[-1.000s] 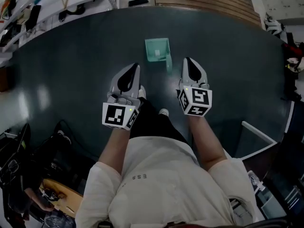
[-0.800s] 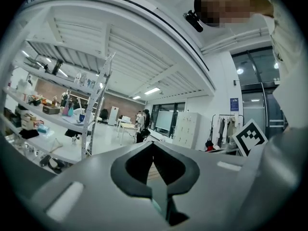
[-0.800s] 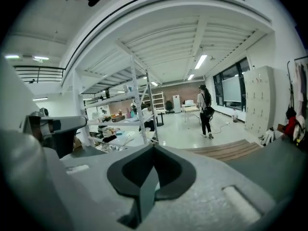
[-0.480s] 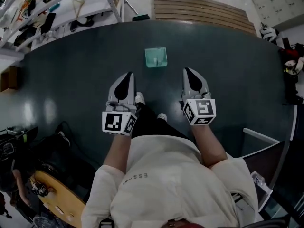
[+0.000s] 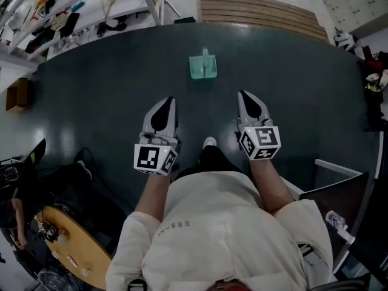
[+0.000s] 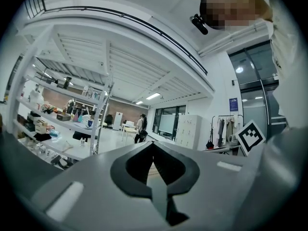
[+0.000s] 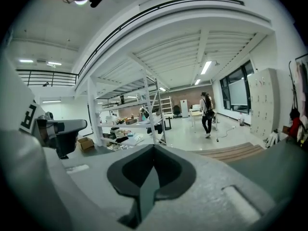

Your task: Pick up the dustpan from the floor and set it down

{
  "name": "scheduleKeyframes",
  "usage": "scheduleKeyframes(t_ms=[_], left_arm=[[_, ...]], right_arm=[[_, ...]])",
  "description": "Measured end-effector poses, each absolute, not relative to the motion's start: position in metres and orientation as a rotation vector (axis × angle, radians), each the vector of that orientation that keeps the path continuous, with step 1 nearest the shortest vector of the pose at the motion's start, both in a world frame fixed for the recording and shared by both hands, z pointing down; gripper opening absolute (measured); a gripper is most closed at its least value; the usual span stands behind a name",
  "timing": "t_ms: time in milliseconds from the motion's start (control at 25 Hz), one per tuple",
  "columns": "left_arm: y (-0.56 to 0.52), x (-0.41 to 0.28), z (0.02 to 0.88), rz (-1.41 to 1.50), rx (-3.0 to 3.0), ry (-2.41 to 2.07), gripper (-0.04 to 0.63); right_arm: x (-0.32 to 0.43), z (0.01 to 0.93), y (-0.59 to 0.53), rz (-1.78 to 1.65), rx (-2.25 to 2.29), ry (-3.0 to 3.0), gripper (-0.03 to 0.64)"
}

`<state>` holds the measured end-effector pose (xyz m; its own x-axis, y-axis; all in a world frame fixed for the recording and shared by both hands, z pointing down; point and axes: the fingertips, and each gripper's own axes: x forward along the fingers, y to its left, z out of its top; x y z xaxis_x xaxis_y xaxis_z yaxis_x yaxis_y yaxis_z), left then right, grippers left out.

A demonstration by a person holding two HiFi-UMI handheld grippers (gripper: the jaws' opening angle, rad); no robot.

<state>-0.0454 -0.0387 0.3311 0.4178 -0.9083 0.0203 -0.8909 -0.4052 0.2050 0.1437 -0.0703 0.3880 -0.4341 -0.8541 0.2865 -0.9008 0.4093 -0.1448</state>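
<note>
Dustpan [image 5: 202, 66] on the dark floor [image 5: 91, 102], far ahead and now well apart from both grippers; a second ago it lay just beyond them. Left gripper [image 5: 167, 105], right gripper [image 5: 247, 99] — jaws together, empty.

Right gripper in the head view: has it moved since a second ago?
Yes. The right gripper has drawn back from the dustpan on the floor, toward the person.
</note>
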Motion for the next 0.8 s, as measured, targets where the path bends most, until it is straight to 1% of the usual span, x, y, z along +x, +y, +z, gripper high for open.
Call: scheduleKeyframes(t_ms=[520, 800], left_arm=[[0.147, -0.055, 0.308, -0.158, 2.569, -1.526, 0.005], [0.21, -0.068, 0.309, -0.18, 2.542, -1.538, 0.005]], right_arm=[[0.123, 0.357, 0.109, 0.344, 1.604, -2.492, -0.008], [0.108, 0.353, 0.175, 0.339, 1.601, -2.492, -0.008]])
